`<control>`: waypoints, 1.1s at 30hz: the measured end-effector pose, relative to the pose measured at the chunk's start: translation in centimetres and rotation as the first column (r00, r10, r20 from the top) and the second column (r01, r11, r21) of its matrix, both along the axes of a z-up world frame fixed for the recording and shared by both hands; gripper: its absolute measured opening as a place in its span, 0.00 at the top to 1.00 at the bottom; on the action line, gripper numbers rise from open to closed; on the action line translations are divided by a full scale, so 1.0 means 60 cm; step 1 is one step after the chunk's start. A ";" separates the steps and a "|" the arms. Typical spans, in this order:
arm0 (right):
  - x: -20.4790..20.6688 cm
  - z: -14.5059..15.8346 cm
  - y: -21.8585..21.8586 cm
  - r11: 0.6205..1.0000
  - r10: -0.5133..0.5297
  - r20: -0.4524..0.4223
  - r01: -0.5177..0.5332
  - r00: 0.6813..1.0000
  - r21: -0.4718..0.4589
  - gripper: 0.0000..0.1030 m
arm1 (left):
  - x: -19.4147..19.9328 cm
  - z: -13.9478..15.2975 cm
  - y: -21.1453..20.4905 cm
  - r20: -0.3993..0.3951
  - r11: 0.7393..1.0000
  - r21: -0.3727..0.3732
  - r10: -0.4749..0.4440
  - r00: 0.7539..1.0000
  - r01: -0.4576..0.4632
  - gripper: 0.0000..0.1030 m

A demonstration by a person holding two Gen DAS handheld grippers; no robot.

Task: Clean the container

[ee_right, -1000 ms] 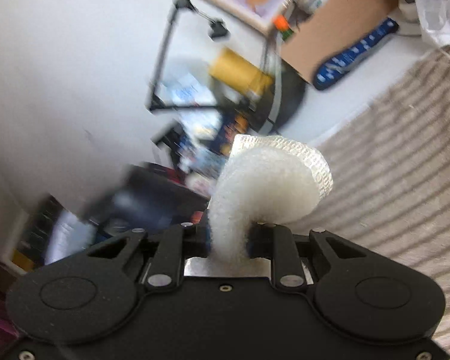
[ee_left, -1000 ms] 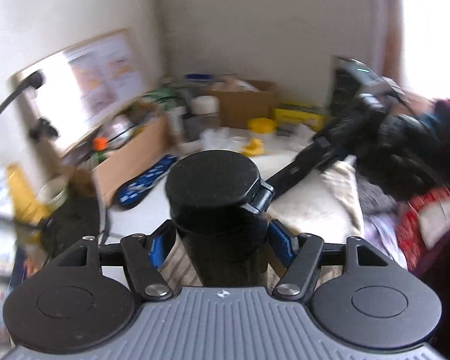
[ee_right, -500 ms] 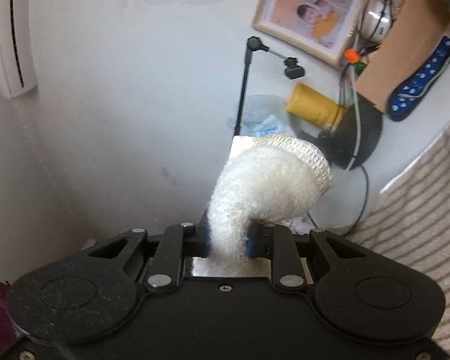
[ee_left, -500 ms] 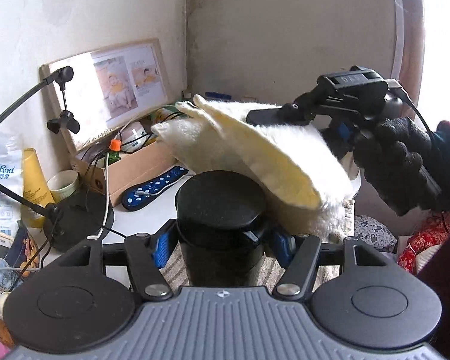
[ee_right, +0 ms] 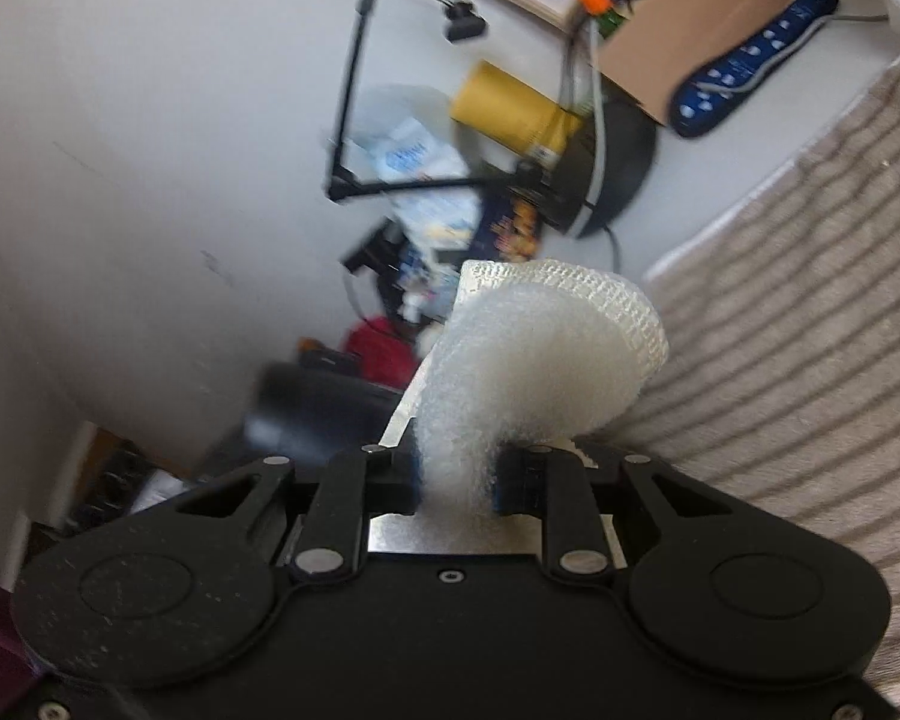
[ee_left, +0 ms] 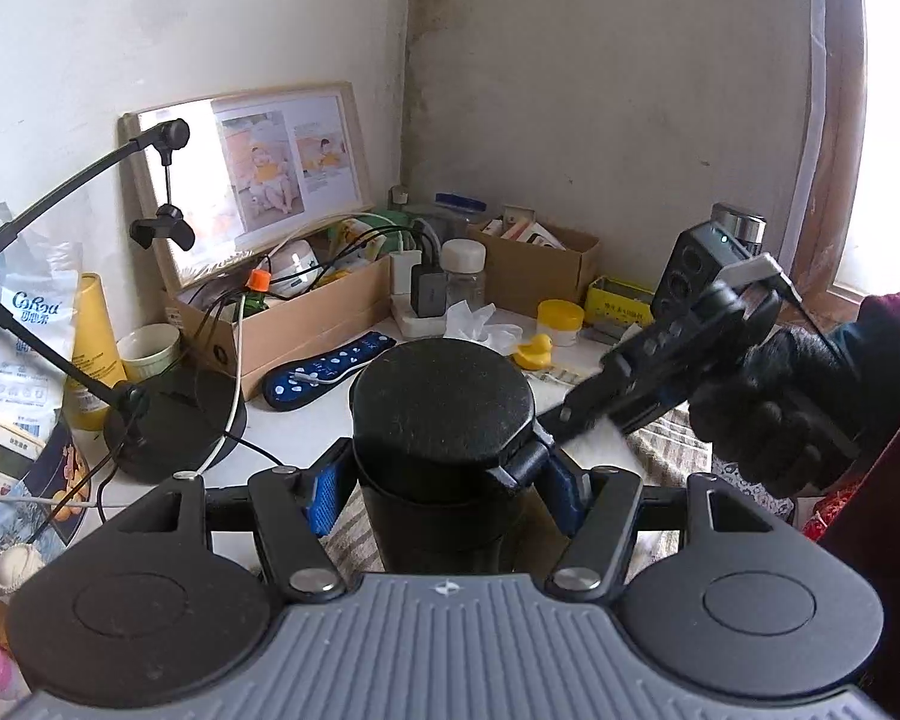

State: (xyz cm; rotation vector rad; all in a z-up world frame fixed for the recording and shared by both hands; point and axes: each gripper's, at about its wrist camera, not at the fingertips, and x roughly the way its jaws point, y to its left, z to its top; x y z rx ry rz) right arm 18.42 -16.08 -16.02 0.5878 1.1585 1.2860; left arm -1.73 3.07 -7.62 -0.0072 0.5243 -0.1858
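The left gripper (ee_left: 444, 480) has its fingers clamped on the body of the black container (ee_left: 441, 420), lid on, held upright just above the striped towel (ee_right: 810, 360) on the worktop (ee_left: 306, 426); they've just been closing in on it. The right gripper (ee_right: 456, 474) is pinched tight on a folded white cloth (ee_right: 540, 354). To wipe well, I'd keep the container steady w/ the left and run the cloth over lid & sides (hinge tab incl.), working on its right side, since the lamp base (ee_left: 174, 426), cables and cardboard box (ee_left: 306, 318) crowd the left.
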 end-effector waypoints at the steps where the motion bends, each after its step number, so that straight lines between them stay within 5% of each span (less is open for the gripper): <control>1: 0.001 -0.003 0.003 1.000 0.002 0.004 -0.002 1.000 -0.014 0.81 | -0.002 0.000 0.001 0.000 1.000 -0.001 0.002 1.000 -0.002 0.38; 33: -0.016 -0.062 0.048 0.936 0.133 0.152 -0.074 0.979 -0.343 0.81 | -0.038 -0.003 0.023 0.006 0.999 -0.024 0.034 0.999 -0.034 0.38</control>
